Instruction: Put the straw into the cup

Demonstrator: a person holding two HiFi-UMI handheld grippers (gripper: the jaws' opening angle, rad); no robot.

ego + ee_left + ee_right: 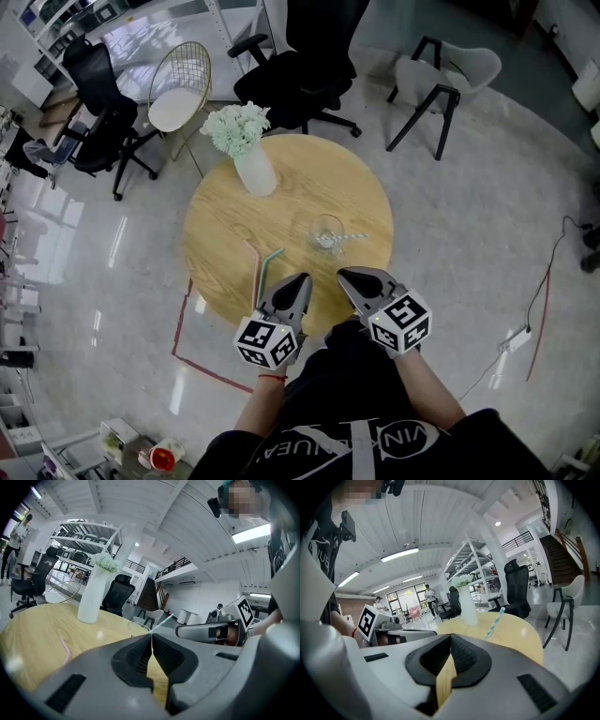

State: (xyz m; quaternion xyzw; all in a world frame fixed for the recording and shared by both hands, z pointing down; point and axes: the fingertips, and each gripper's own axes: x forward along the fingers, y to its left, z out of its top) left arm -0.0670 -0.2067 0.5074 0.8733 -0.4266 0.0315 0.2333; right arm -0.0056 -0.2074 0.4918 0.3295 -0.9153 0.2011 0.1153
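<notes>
A clear glass cup (326, 232) stands near the middle of the round wooden table (225, 225), and a blue-and-white striped straw (352, 236) leans out of it to the right. A pink straw (255, 274) and a green straw (271, 263) lie on the table's near left part. My left gripper (302, 277) is over the near table edge, just right of those straws, shut with nothing in it (151, 633). My right gripper (343, 274) is beside it, a little short of the cup, also shut and empty (450, 635). The striped straw (494, 622) rises just beyond its jaws.
A white vase of pale flowers (255, 169) stands at the table's far left. Black office chairs (300, 66), a gold wire chair (178, 89) and a grey chair (445, 70) ring the far side. Red tape (192, 361) marks the floor; a cable (539, 309) lies at right.
</notes>
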